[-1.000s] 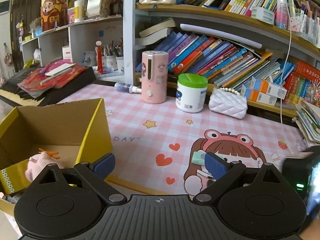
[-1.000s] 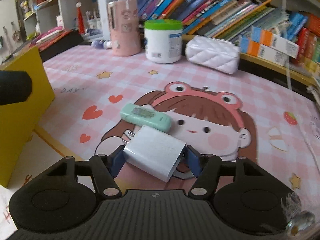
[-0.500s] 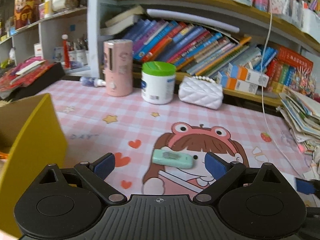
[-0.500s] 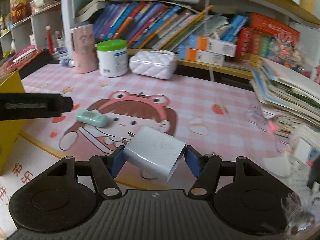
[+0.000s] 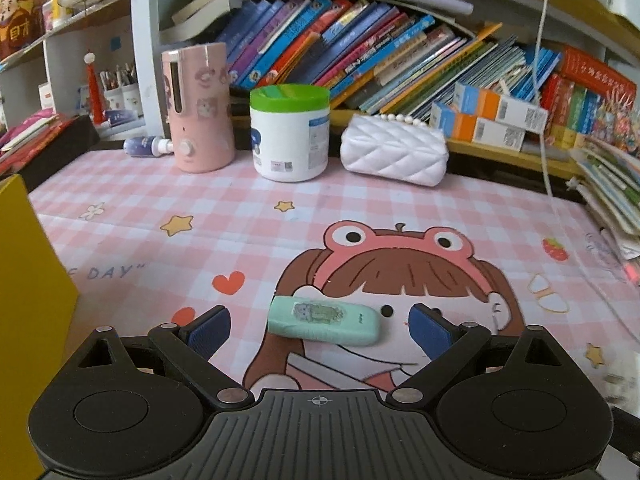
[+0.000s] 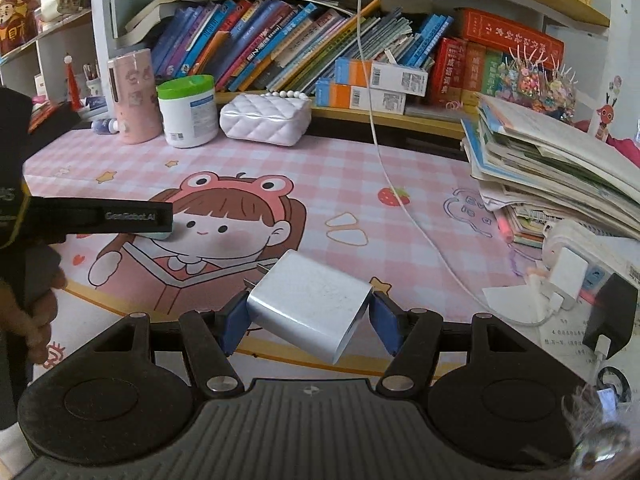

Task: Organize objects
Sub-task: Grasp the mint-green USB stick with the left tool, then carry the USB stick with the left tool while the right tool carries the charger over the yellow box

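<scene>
A: Where's the green case (image 5: 323, 321)?
B: On the mat (image 5: 248, 216), over the cartoon girl's face, between the left gripper's (image 5: 320, 326) spread jaws, untouched.
A: And the right gripper (image 6: 309, 312)?
B: Clamped on the white charger (image 6: 308, 305), raised above the mat, right of the girl.

One mint case (image 5: 323, 321) — one charger (image 6: 307, 305) — two orange-blue boxes (image 5: 480, 117).

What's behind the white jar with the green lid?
Behind the jar a row of leaning books fills the shelf. The jar covers the bottoms of a few of them, so whatever sits low down right behind it can't be seen.
</scene>
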Demonstrator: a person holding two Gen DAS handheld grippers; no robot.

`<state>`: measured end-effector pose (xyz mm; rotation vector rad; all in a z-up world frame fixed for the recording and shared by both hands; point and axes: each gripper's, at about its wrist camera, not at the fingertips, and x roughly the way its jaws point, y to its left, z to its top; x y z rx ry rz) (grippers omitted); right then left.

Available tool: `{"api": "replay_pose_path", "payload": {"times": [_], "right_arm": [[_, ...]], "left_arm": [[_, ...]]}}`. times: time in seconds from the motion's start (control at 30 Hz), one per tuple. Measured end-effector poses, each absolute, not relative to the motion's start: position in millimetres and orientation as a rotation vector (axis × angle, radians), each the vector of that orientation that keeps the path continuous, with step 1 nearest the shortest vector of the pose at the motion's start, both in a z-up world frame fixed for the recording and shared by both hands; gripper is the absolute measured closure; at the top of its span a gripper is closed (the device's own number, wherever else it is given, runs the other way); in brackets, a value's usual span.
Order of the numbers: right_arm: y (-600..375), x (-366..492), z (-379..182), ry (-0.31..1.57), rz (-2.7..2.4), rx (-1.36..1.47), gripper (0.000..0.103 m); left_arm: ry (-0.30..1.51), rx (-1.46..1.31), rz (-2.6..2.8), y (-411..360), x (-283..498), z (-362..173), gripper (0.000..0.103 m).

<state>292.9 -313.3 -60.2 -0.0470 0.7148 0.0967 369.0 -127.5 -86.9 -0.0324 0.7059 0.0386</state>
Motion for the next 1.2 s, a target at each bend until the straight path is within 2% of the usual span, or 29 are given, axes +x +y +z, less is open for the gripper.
{"api": "replay_pose_path", "payload": {"times": [0.3,0.37,0.63,0.87,1.2], "right_arm": [[-314,298,-63,0.726,0.101,-0.056,0.041],[-314,297,-62,0.723,0.103,-0.057,0.041],[-310,296,-59,0.724,0.117,-0.046,0.041],[-301,289,-54,0.752,0.135,-0.023,0.041],[-255,254,-47,0.759,0.223,-0.068,0.041]], "left_arm": [[0.763,0.009,0.038,-132,389,-109,0.024],[0.755,0.012,0.031,-133,388,-109,0.034],[0.721,-0.021,0.013,-127,363,-83,0.034],[0.66,-0.058,-0.016,-113,309,-48,0.034],[0.639,-0.116,0.014,-74,227,-27,0.034]]}}
